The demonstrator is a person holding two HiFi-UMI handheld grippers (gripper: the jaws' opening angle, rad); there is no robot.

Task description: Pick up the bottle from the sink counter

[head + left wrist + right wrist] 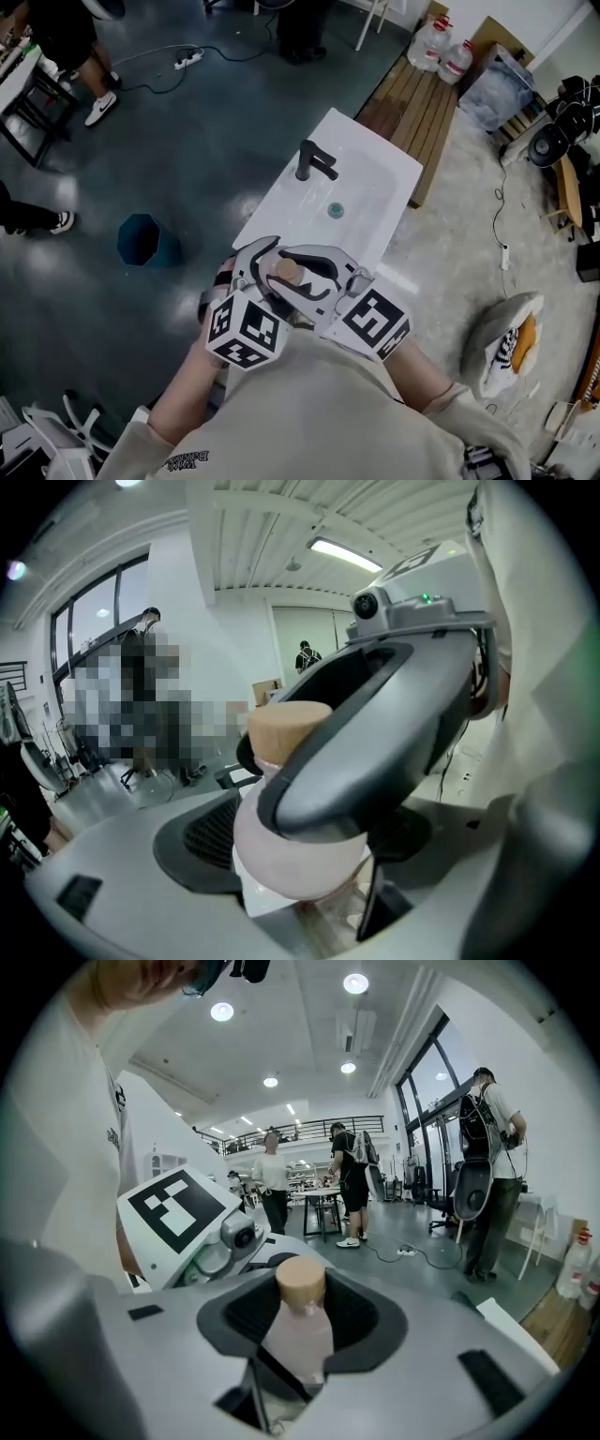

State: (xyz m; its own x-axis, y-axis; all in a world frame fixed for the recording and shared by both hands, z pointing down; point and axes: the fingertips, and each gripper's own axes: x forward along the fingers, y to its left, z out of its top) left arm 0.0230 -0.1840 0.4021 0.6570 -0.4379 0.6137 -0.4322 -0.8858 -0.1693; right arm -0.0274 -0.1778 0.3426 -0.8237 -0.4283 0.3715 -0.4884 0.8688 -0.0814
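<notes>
A pale pink bottle (288, 270) with a tan wooden cap is held upright in the air above the near end of the white sink counter (375, 159). My right gripper (321, 277) is shut on it, its black pads hugging the body of the bottle (298, 1340). My left gripper (265, 274) reaches in from the left, and one of its black pads (211, 832) touches the bottle (300, 855). The right gripper's dark jaw crosses in front and hides the left gripper's other side, so its grip is unclear.
A black faucet (314, 161) and a green drain (336, 210) sit on the counter. A blue bin (145, 241) stands on the floor to the left, a wooden bench (412, 103) with water jugs (441, 47) behind, and a bag (506, 342) to the right. People stand around the room.
</notes>
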